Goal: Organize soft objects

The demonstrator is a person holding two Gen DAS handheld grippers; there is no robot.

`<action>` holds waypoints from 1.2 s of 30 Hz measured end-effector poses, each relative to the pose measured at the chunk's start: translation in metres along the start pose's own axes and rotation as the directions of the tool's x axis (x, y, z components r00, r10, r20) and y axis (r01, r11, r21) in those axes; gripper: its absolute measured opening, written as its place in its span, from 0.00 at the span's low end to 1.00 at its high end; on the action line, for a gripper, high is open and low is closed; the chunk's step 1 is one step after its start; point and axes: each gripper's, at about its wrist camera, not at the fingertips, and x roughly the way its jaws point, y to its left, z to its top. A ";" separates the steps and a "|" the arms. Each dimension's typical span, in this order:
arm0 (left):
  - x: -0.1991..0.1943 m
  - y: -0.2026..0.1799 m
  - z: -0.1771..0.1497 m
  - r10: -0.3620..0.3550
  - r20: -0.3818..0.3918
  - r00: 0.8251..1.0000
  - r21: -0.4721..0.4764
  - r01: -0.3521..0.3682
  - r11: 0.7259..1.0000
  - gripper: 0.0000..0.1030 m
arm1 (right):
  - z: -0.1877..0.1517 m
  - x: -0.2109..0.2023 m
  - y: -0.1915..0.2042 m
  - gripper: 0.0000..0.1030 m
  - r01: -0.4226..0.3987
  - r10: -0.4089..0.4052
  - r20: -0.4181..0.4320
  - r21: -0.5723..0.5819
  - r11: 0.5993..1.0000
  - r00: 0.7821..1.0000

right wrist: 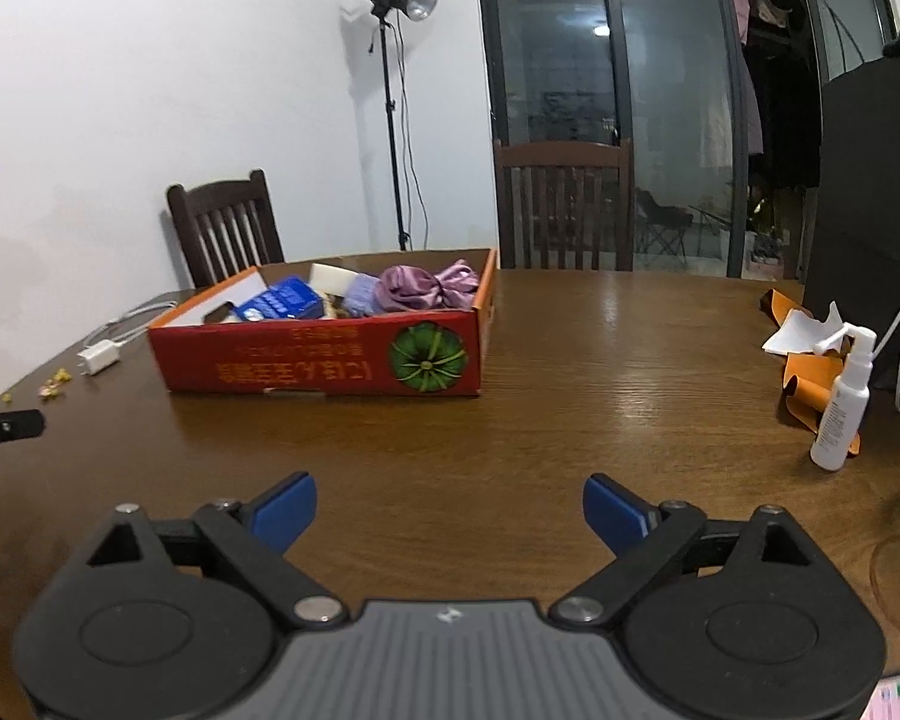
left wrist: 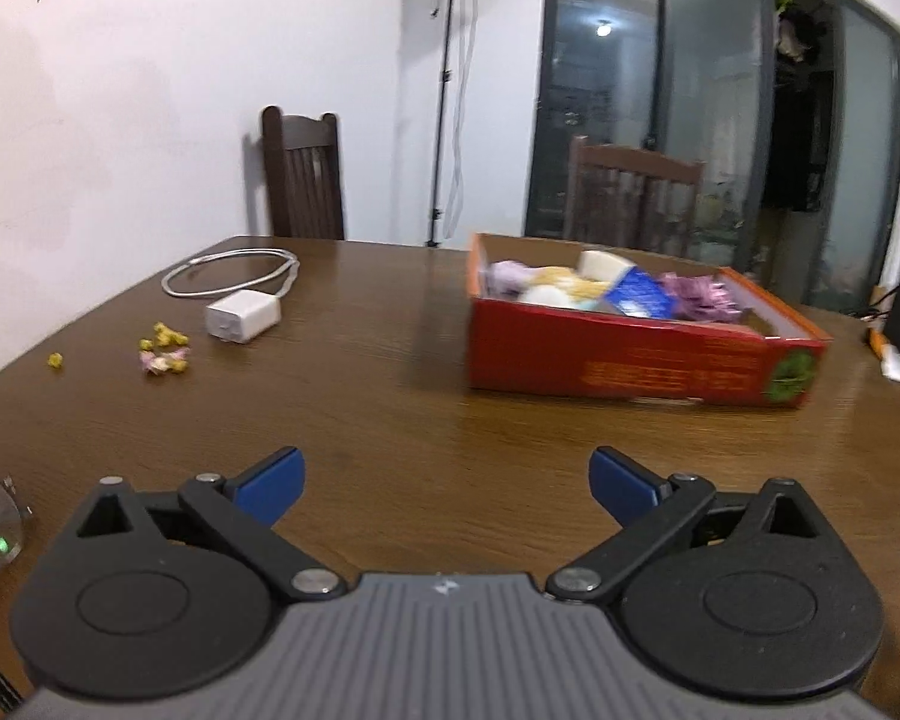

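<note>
A red cardboard box [left wrist: 642, 360] stands on the wooden table [left wrist: 360, 420], to the right of middle in the left wrist view. It holds soft things: purple cloth [left wrist: 699, 294], a blue packet [left wrist: 639, 294], white and yellow pieces [left wrist: 561, 288]. It also shows in the right wrist view [right wrist: 324, 360], with purple satin cloth [right wrist: 429, 288] and the blue packet [right wrist: 285, 300] inside. My left gripper [left wrist: 447, 483] is open and empty, well short of the box. My right gripper [right wrist: 450, 510] is open and empty, also short of the box.
A white charger [left wrist: 243, 315] with a coiled cable [left wrist: 228, 273] and small yellow and pink scraps [left wrist: 165, 351] lie at the left. A white spray bottle [right wrist: 843, 399], orange paper [right wrist: 810, 378] and a black monitor [right wrist: 870, 210] are at the right. Chairs [right wrist: 564, 204] stand behind the table.
</note>
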 end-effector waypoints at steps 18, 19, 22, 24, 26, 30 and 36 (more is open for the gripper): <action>0.025 0.001 0.013 0.025 0.066 0.997 0.036 -0.027 0.999 1.00 | 0.033 0.049 0.006 0.93 -0.028 0.028 -0.020 0.010 1.000 0.999; 0.020 -0.001 0.014 0.025 0.069 0.997 0.034 -0.027 0.999 1.00 | 0.034 0.045 0.008 0.93 -0.031 0.031 -0.011 0.006 0.999 0.999; -0.004 -0.005 0.014 0.010 0.106 0.994 0.028 -0.013 1.000 1.00 | 0.035 0.028 0.016 0.93 -0.031 0.032 0.021 -0.010 0.999 0.999; -0.024 -0.010 0.013 0.006 0.121 0.993 0.022 -0.009 1.000 1.00 | 0.032 0.013 0.022 0.93 -0.030 0.030 0.040 -0.018 0.999 0.999; -0.045 -0.015 0.009 -0.002 0.121 0.993 0.019 0.000 1.000 1.00 | 0.027 -0.006 0.029 0.94 -0.033 0.035 0.054 -0.025 0.999 0.998; -0.085 -0.024 -0.002 -0.049 0.139 0.989 0.016 0.047 0.999 1.00 | 0.011 -0.047 0.047 0.94 -0.058 0.062 0.078 -0.054 0.997 0.995; -0.141 -0.041 -0.027 -0.062 0.202 0.977 0.075 0.048 0.996 1.00 | -0.016 -0.096 0.068 0.95 -0.087 0.098 0.106 -0.103 0.991 0.989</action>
